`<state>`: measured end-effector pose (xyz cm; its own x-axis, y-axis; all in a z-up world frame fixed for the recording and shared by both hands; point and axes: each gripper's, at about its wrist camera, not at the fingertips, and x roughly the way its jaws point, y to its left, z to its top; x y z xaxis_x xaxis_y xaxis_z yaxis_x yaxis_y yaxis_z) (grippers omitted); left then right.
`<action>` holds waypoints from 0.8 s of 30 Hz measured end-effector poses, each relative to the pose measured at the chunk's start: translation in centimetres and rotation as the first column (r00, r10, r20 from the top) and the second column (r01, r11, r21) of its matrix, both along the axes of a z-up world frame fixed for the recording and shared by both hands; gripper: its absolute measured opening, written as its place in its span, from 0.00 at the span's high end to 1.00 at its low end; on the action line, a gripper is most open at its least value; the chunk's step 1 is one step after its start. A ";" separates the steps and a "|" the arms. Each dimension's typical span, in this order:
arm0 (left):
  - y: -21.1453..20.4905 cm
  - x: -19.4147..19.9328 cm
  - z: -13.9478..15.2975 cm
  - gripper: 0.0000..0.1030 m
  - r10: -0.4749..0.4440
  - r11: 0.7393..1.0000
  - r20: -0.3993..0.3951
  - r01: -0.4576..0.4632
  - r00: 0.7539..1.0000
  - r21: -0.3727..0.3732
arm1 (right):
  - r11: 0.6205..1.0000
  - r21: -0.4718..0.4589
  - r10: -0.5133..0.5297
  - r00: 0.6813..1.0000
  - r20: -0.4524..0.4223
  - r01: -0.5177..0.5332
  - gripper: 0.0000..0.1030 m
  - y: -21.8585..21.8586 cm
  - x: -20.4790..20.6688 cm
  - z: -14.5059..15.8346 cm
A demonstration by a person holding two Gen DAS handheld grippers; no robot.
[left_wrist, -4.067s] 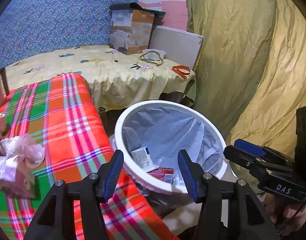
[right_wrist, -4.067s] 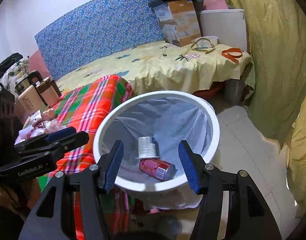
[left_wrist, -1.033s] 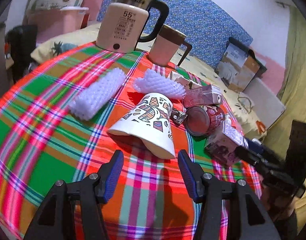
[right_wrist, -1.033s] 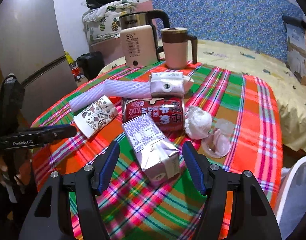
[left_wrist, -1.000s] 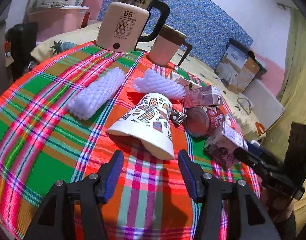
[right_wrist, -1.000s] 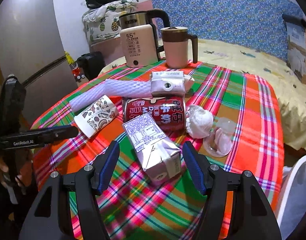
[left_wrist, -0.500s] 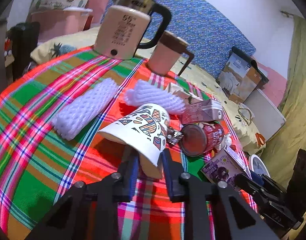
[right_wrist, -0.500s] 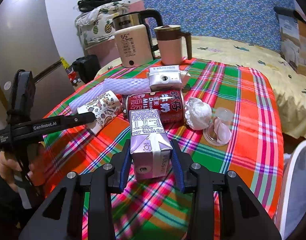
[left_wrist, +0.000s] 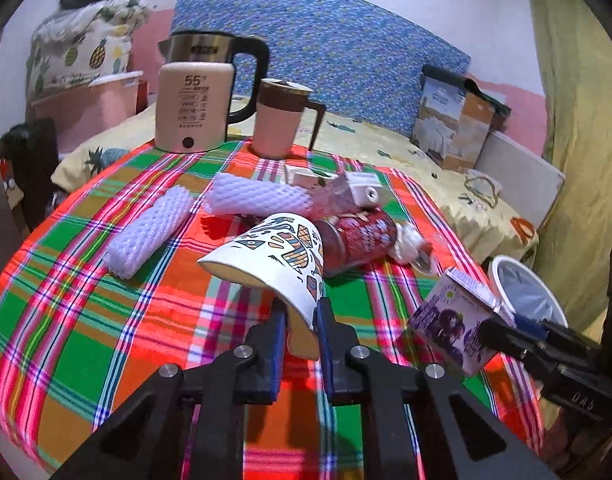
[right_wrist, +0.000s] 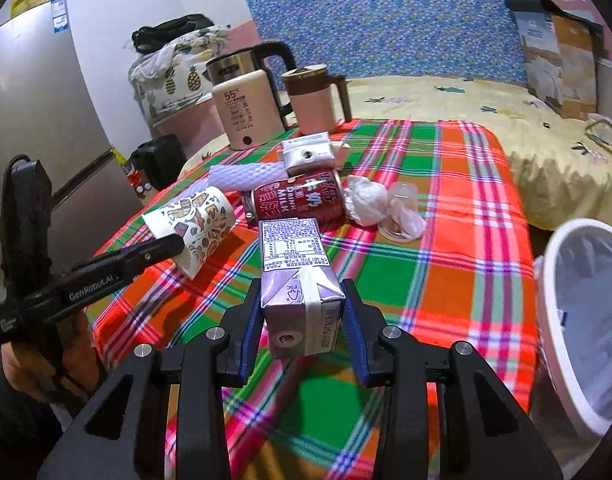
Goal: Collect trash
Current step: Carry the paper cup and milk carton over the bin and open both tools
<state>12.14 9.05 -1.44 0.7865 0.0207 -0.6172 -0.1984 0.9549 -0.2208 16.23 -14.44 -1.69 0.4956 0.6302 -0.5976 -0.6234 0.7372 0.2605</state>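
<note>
The left gripper [left_wrist: 297, 320] pinches the paper cup [left_wrist: 277, 256] by its rim and the right gripper [right_wrist: 303, 320] squeezes the milk carton [right_wrist: 297, 276], ready for the trash bin [right_wrist: 562, 320] off to the right gripper's right.

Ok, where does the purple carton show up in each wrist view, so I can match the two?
Left wrist: purple carton sits low right, clamped in the right gripper, near the white bin.
Right wrist: the carton is at bottom centre, between that gripper's blue pads.
Shared landmark: the red can lying on the plaid cloth, beyond the carton in the right wrist view and up-left of it in the left.
</note>
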 end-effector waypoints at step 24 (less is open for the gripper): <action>-7.4 -1.9 1.9 0.85 -0.145 0.986 0.013 0.144 0.989 0.086 | 0.985 0.047 -0.166 0.986 0.005 0.166 0.62 -6.3 -2.1 0.7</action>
<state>10.27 1.67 0.42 0.7969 -0.0424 -0.6027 -0.0534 0.9887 -0.1402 14.11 -20.70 -1.01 0.6012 0.5658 -0.5643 -0.4958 0.8179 0.2918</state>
